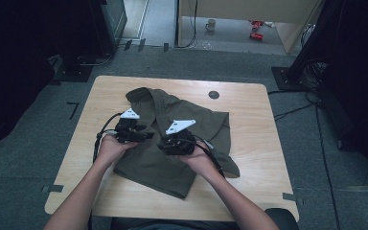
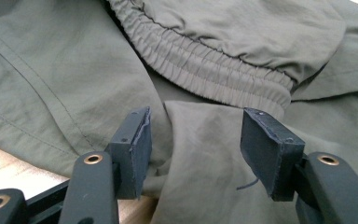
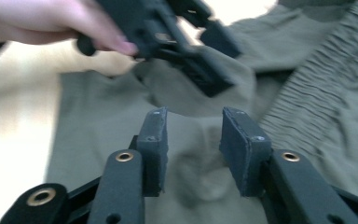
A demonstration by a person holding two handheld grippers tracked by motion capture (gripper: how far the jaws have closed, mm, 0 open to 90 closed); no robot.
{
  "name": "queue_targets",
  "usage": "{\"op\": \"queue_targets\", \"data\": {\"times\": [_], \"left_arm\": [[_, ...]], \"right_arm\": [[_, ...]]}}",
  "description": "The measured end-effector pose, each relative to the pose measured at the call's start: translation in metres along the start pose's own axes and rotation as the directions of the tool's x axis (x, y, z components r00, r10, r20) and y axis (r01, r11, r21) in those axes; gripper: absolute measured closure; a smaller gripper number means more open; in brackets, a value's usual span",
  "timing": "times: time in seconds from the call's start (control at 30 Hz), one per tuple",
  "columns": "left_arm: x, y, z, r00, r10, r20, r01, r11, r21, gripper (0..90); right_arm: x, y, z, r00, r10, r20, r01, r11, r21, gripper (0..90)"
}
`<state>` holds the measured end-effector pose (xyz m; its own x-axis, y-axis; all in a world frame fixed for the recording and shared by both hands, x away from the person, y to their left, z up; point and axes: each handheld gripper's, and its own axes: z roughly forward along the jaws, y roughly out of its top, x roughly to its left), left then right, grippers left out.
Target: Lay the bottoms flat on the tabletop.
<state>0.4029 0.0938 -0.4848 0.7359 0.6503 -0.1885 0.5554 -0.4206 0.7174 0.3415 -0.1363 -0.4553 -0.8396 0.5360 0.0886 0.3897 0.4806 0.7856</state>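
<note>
Olive-green jacket (image 1: 182, 139) lies crumpled at the middle of the desk (image 1: 254, 143), its collar end toward 11 o'clock and its hem toward 6 o'clock in the high view. Both hands and both tools rest over its middle, so the fabric beneath them is covered there. The left tongs (image 1: 146, 135) sit at about 9 o'clock on the garment; the right tongs (image 1: 165, 143) sit just beside them, near the centre, and their tips are hard to make out under the grey plates.

In the left gripper view the left tongs (image 2: 193, 140) stand spread, a fold of cloth lying between the pads without being pressed; an elastic cuff (image 2: 205, 65) runs across from 11 o'clock to 3 o'clock, and a strip of bare wood shows at 8 o'clock.

In the right gripper view the right tongs (image 3: 193, 144) are also spread, pinching nothing, with fabric loose beneath them. That picture is blurred: the other tool and the left hand (image 3: 42, 25) at 11 o'clock are smeared, and ribbed elastic at 3 o'clock is soft-edged.
</note>
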Motion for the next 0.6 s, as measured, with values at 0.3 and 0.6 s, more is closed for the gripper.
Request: {"op": "queue_targets", "data": {"times": [0.3,0.6], "left_arm": [[-0.001,-0.013,0.001,0.9999,-0.005,-0.017,0.006,0.998,0.062,43.0],[-0.003,-0.026,-0.001,0.9991,0.016,-0.039,-0.013,0.9968,0.079,41.0]], "right_arm": [[-0.029,-0.014,0.011,0.9967,0.042,0.069,-0.044,0.999,0.028,53.3],[-0.036,-0.024,0.028,0.9938,0.0,0.112,-0.009,0.997,0.08,46.5]]}}
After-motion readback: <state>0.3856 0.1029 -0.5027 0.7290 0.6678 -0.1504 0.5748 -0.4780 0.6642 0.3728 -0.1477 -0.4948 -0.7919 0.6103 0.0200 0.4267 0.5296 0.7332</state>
